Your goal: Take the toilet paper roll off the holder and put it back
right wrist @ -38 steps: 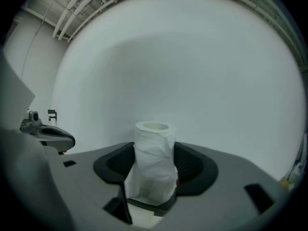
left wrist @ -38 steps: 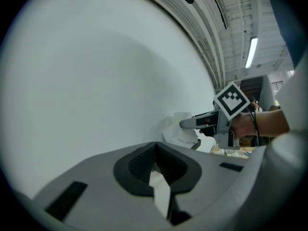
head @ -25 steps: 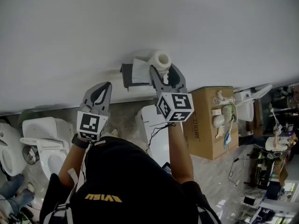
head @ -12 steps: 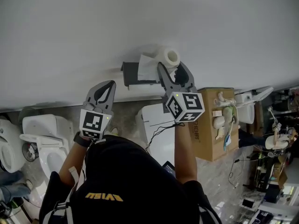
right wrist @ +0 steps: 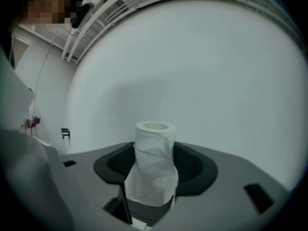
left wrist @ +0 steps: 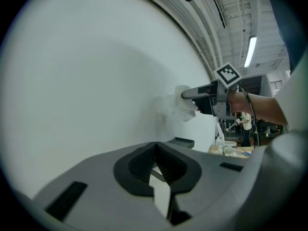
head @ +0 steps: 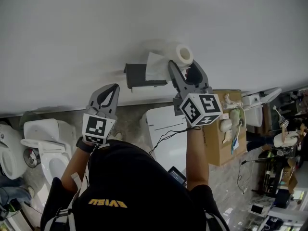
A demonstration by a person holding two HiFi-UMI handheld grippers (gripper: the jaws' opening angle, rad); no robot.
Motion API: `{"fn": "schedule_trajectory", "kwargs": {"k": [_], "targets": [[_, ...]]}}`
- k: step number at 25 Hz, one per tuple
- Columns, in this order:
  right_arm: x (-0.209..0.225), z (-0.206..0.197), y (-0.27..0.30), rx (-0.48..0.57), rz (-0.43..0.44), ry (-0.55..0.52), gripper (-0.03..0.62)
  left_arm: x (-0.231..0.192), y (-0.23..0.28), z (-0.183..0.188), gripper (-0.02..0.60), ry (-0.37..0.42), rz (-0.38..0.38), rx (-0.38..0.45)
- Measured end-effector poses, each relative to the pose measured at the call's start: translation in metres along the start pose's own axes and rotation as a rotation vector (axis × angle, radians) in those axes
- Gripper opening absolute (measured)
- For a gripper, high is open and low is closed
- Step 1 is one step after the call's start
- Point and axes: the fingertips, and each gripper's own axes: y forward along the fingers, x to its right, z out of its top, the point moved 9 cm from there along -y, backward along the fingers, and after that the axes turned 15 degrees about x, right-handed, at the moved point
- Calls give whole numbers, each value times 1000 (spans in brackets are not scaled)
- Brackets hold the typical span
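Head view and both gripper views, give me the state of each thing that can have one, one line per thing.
toilet paper roll: off the holder, clamped upright, loose sheet hanging down.
holder: on the wall, no roll on it.
right gripper: shut on the toilet paper roll.
left gripper: shut, empty, away from the holder.
cardboard box: open at the top, small items inside.

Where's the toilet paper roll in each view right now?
Head view: toilet paper roll upper centre-right, in the right tool.
Left gripper view: roll right of centre, at that tool's tip.
Right gripper view: roll bottom centre, between the jaws.
Shared landmark: the white wall behind it.
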Motion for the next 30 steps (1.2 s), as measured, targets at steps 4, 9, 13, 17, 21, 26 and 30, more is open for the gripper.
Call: {"fn": "schedule_trajectory", "kwargs": {"k": [4,9,13,17,21,26,30], "targets": [[1,12,1,17,9,-6,250,0,-2,2,11,-3,3,7],[1,25,5,19,31,3,250,-1,-2,2,11,-6,5,6],[-2,37,8,25,52,-16,250,0,-4,3,11,-6,8,8],[-3,46,11,31,73,-21,250,-1,-3,-2,11,-10,12,1],[-4,57,14,47,89,-26,250,-3,-5,-4,11,-10,15,-9],[-7,73,17,68,107,-27,250,-4,-8,1,11,-1,14,4],[-9,85,23,81,113,-40,250,-4,-7,3,11,-2,12,6]]}}
